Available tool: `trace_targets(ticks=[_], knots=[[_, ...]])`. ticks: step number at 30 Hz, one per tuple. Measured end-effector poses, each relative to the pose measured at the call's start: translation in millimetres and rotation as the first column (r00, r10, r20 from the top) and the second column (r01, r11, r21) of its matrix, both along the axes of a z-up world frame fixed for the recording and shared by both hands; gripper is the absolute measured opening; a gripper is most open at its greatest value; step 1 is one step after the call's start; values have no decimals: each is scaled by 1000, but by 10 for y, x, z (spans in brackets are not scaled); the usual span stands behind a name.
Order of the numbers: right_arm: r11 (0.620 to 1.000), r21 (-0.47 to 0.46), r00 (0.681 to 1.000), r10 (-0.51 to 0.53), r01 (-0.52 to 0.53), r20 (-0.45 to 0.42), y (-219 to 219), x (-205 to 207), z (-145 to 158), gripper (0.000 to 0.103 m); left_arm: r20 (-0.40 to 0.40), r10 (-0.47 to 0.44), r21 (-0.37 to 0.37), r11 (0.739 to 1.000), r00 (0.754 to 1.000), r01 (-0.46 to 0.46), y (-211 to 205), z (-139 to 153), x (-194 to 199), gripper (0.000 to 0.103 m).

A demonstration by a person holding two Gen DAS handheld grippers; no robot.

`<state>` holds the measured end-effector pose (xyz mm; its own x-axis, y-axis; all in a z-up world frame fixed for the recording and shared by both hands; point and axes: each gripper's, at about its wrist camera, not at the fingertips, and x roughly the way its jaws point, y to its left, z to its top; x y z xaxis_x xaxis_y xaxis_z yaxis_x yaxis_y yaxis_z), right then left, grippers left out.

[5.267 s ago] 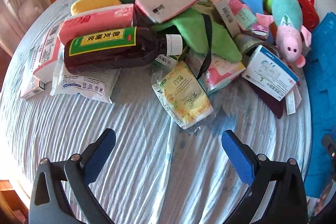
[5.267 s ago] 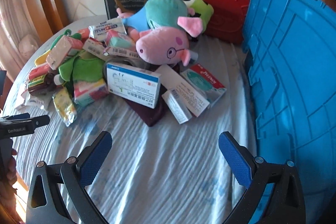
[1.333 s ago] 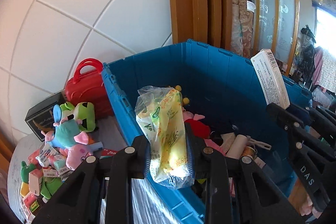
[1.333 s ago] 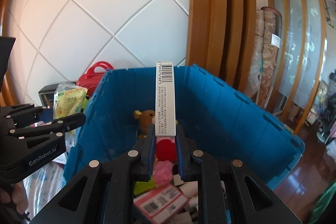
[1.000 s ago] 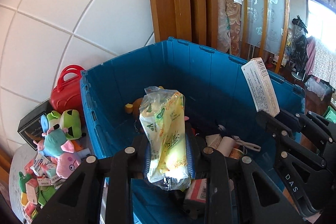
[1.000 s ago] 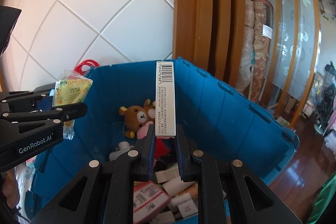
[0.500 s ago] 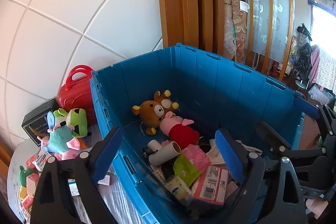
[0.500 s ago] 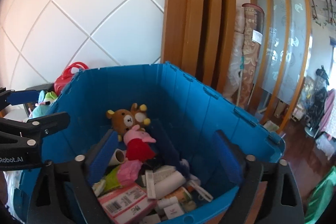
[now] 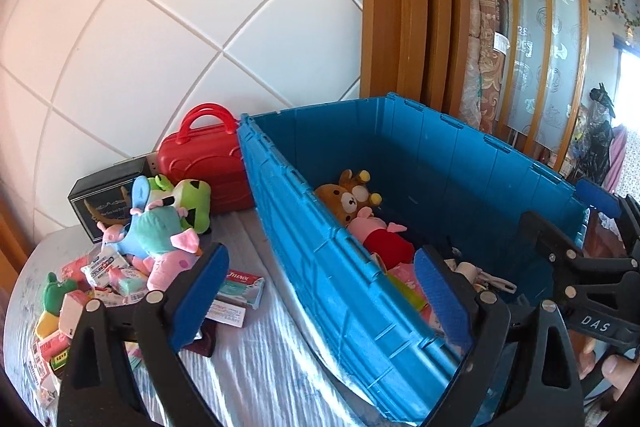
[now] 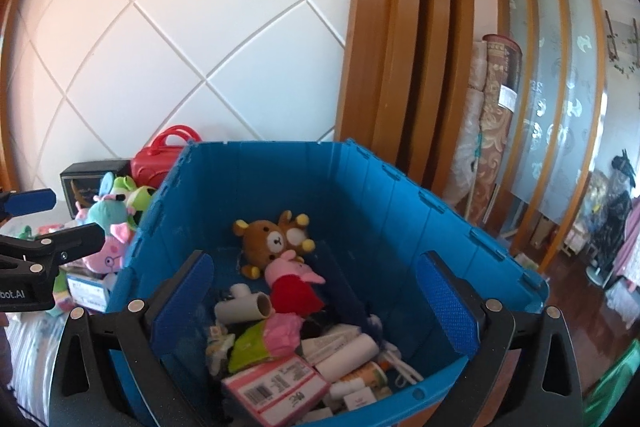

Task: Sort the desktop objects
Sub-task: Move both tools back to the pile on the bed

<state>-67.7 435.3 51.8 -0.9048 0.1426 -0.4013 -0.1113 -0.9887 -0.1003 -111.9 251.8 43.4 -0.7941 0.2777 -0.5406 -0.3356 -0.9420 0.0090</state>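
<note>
A big blue bin (image 9: 320, 267) stands on the table's right side. It holds a brown bear plush (image 10: 272, 239), a pig plush in a red dress (image 10: 294, 287), a pink-labelled box (image 10: 276, 387), tubes and packets. My left gripper (image 9: 320, 291) hovers over the bin's near wall; its jaws are opening and grip nothing. Above the bin's inside, my right gripper (image 10: 316, 303) is open and empty. A pile of plush toys and small boxes (image 9: 132, 267) lies on the table to the left.
A red toy case (image 9: 204, 159) and a black box (image 9: 104, 195) stand against the tiled wall behind the pile. A toothpaste box (image 9: 240, 287) lies beside the bin on the striped cloth (image 9: 260, 367). Wooden door frames rise behind the bin.
Both grippers opened: the yellow packet left the left one and the white barcode box left the right one. The left view has since swung left toward the table.
</note>
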Motion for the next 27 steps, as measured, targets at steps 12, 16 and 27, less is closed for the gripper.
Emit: trace_targets(ticks=[12,16,27], knots=[[967,14,966,256,-255,-43,-1181,16,102,103,59,239,-45,970,969,-237,-1365,-404,126,95],[934,22,934,356,-356,-20,-1666,-67,22,103,125,339,-68,941,932,-333,-1926,-646,94,95],[851,-15,830,515,-525,213,-2880,-565,-733,103,281,542,-114,838,792,-534,-3452,-1324,136,95]])
